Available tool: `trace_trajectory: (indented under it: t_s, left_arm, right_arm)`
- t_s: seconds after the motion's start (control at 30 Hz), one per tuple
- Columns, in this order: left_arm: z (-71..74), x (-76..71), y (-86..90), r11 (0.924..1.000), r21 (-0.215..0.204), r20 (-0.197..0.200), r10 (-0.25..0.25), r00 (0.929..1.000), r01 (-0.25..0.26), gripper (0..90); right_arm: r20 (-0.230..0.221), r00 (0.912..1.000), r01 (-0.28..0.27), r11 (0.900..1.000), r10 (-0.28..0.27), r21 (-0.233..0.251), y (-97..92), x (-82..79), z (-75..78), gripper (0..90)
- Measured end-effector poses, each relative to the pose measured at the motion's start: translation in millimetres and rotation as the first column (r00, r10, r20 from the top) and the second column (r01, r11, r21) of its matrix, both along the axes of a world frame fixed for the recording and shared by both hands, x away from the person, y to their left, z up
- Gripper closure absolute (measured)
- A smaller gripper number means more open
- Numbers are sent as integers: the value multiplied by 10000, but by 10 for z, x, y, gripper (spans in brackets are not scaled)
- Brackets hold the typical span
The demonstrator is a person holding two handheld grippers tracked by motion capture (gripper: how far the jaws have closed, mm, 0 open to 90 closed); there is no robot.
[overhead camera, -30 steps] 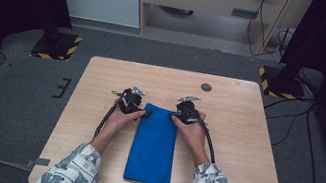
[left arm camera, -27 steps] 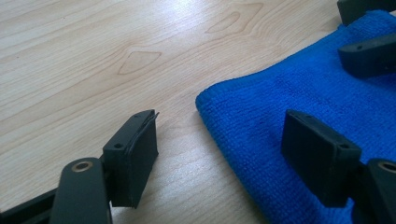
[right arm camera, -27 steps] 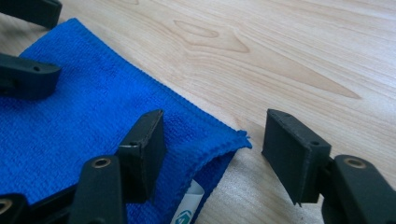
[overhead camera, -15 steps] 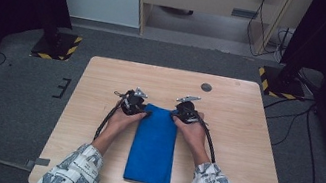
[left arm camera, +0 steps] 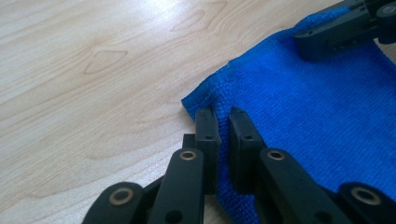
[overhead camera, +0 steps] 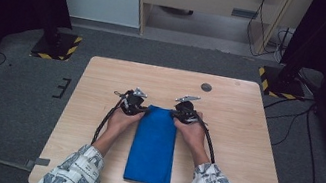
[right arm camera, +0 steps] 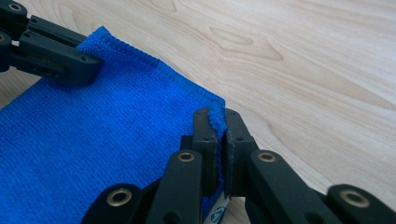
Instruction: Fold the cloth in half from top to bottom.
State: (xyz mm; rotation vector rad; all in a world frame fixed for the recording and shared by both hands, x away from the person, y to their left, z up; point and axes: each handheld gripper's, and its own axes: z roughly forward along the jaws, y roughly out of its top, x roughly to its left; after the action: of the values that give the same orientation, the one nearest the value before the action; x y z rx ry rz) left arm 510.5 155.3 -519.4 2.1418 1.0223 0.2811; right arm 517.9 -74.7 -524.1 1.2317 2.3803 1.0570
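Blue folded cloth (overhead camera: pixel 153 145) lies mid-table (overhead camera: pixel 244 136), its far corners pinched by the just-closed jaws of the left gripper (left arm camera: pixel 219 116) and right gripper (right arm camera: pixel 217 116). The left bite seems shallow; that corner could be lost when lifted.

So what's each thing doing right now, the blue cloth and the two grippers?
Blue cloth: folded into a long strip, flat on the wooden table.
Left gripper: just closed, pinching the cloth's far left corner.
Right gripper: just closed, pinching the far right corner.
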Motion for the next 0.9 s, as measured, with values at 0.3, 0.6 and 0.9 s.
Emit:
trace_trajectory:
  t_s: [0.3, 0.6, 0.9]
  left_arm:
    - [204, -39, 61, 9963, -807, 428, 316, 9986, -281, 842]
    - [344, -36, 72, 9956, -888, 655, 347, 9972, -288, 844]
    - [455, 6, 72, 9967, -741, 716, 384, 9967, -331, 849]
  right_arm:
    - [418, 9990, -176, 9998, 172, 107, 14, -16, 209, 865]
    - [730, 9968, -345, 9994, 338, 80, 38, 24, 377, 866]
    - [882, 9957, -299, 9994, 281, 187, 15, 30, 468, 867]
